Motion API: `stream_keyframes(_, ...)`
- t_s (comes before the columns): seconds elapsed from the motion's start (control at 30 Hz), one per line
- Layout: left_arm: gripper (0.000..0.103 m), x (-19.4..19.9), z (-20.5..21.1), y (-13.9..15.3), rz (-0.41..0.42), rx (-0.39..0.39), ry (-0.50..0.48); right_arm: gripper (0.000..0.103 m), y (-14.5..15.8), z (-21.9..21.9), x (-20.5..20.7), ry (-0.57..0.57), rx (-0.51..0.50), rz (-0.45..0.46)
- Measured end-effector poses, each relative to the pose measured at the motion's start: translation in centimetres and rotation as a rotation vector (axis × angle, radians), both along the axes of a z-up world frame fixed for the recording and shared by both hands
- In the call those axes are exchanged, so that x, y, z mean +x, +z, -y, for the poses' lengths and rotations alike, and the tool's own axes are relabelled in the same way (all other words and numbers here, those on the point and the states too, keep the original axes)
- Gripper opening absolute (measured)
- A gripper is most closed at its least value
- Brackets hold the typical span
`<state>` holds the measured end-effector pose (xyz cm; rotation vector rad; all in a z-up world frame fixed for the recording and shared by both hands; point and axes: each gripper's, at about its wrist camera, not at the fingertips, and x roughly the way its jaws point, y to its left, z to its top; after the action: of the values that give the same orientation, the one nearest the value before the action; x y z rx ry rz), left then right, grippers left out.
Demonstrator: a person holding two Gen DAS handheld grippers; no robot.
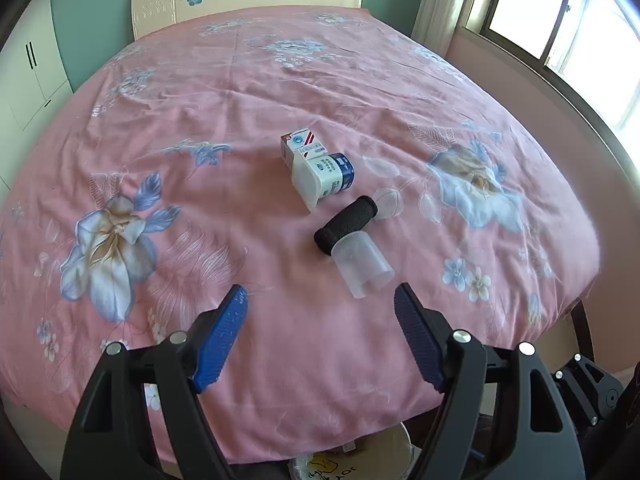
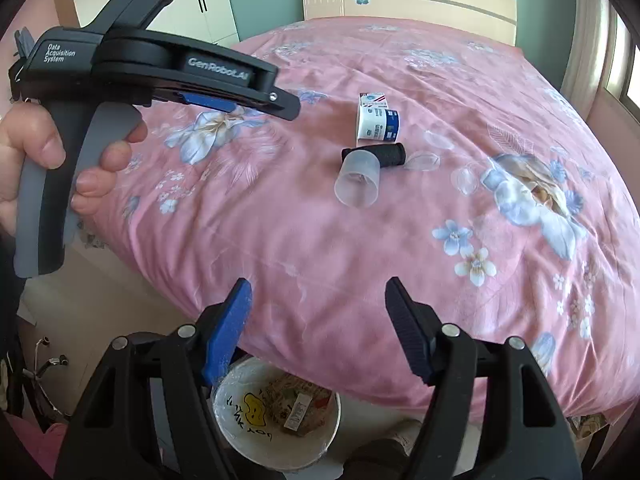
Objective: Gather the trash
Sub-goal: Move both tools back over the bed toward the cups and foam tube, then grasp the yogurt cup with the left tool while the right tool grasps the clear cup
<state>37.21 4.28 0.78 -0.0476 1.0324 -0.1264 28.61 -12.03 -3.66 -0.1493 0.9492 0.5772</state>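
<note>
Trash collection partly done, more waiting on the bed.

Both the left gripper (image 1: 320, 300) and right gripper (image 2: 318, 292) are hovering wide and empty; the bin (image 2: 328, 428) below is holding wrappers, while cup (image 1: 362, 266), black roll (image 1: 346, 224) and cartons (image 1: 316, 168) are lying mid-bed, farther off.

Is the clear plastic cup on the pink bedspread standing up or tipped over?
Tipped over: the clear plastic cup lies sideways, open mouth facing the right wrist camera.

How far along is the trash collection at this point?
Done: the bin on the floor at the foot of the bed already holds wrappers and paper. In hand: nothing; the left gripper and right gripper are both open and empty above the bedspread. Left: the small carton, the white bottle, the black roll and the clear cup lie on the bed.
</note>
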Motion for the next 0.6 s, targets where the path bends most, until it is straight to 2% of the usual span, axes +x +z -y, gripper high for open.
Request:
stream_keyframes(0.23,0.078,6.4,0.7,-2.0,-0.034,-0.024,0.004,0.069,-1.4,-1.6,5.3,-0.029,0.027,-0.002)
stream_keyframes(0.6,0.078,14.7,1.1,-7.8,-0.105,-0.075,0.032,0.069,-6.2,-4.0,12.2,-0.075,0.027,-0.040)
